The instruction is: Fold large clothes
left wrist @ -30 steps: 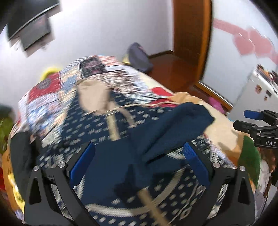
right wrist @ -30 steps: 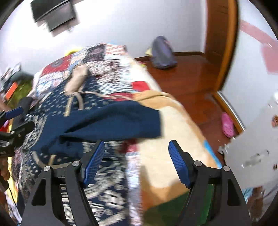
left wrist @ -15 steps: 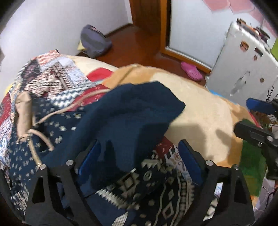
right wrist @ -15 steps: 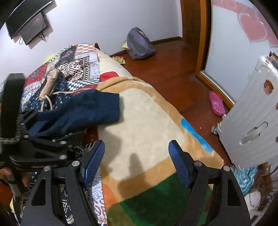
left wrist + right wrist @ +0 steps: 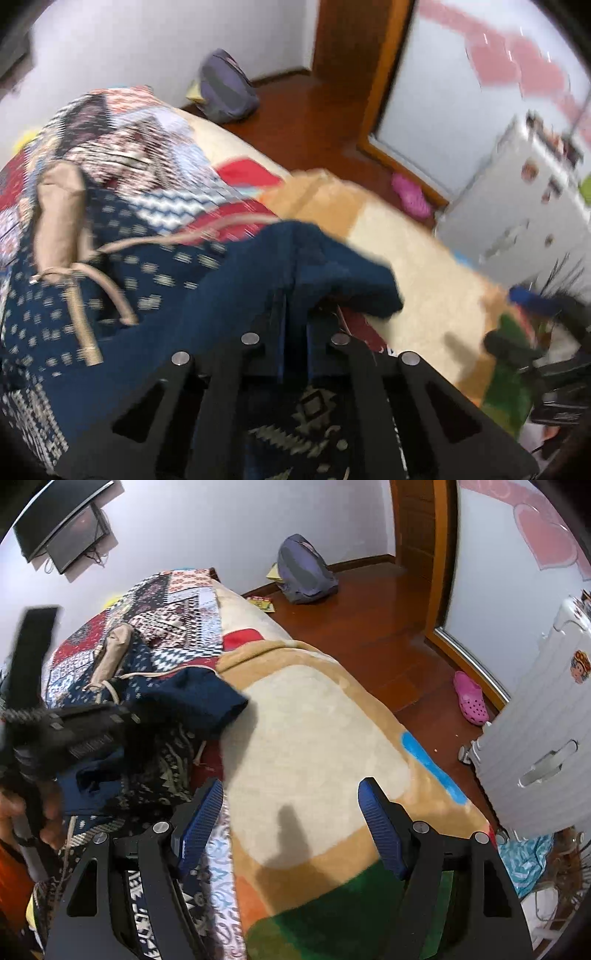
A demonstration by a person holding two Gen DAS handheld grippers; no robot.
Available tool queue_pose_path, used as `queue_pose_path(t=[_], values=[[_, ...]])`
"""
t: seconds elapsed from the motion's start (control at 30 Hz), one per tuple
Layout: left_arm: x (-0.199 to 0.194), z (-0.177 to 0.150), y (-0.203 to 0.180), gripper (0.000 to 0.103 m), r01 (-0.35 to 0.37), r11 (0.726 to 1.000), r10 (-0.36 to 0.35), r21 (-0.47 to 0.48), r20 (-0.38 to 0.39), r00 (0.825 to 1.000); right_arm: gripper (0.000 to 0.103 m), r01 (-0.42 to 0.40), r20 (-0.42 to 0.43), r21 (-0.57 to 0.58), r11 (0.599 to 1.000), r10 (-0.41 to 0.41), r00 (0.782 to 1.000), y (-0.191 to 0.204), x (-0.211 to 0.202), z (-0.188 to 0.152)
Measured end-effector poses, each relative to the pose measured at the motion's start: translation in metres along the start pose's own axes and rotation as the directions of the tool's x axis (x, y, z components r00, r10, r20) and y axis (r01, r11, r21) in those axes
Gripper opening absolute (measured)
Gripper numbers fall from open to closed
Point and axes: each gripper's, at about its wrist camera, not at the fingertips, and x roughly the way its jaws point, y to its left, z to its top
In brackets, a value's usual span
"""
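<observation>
Since the earlier frames the left gripper (image 5: 293,310) has been dropping toward the bed and its jaws, spread wide a second ago with the navy garment (image 5: 229,295) lying loose between them, have just been closing until the blue pads are sitting almost together. A fold of the navy garment is rising up between the two pads and draping over their tips, so the left gripper is pinching the cloth near its bunched edge. The rest of the garment is spreading away to the left of the jaws across the patterned quilt (image 5: 122,155), with its free corner hanging just to the right of them, over the beige blanket (image 5: 417,280). A tan drawstring bag (image 5: 59,214) is lying on the quilt beyond the garment.

In the right wrist view the right gripper (image 5: 291,827) is hovering above the beige blanket with its jaws standing well apart and nothing between them; the garment (image 5: 199,698) is lying off to their upper left, apart from both pads. The left gripper (image 5: 74,727) is showing there as a dark blur over the garment, held by a hand (image 5: 22,812) at the left edge.
</observation>
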Motion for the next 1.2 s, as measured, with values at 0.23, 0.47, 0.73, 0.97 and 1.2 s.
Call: queue_pose_path(t=[0.23, 0.47, 0.73, 0.97, 1.2], values=[[-0.111, -0.003, 0.062, 0.007, -0.012, 0.993, 0.036, -0.119, 0.202, 0.979, 0.073, -0.048, 0.018, -0.069, 0.996, 0.05, 0.999, 0.037, 0.003, 0.017], [-0.184, -0.048, 0.135, 0.007, -0.12, 0.964, 0.185, -0.237, 0.275, 0.943, 0.072, -0.103, -0.018, -0.176, 0.979, 0.102, 0.995, 0.09, 0.025, 0.034], [-0.17, -0.135, 0.215, 0.006, -0.199, 0.885, 0.271, -0.421, 0.119, 0.955, 0.073, -0.125, -0.207, -0.271, 0.955, 0.069, 0.976, 0.132, 0.09, 0.016], [-0.128, -0.209, 0.257, 0.018, -0.225, 0.797, 0.247, -0.56, -0.037, 0.968, 0.081, -0.073, -0.216, -0.314, 0.947, 0.003, 0.976, 0.135, 0.105, -0.002], [-0.139, -0.255, 0.28, 0.052, -0.121, 0.694, 0.207, -0.71, 0.035, 0.978, 0.083, -0.085, -0.234, -0.291, 0.953, 0.015, 0.972, 0.132, 0.109, 0.0]])
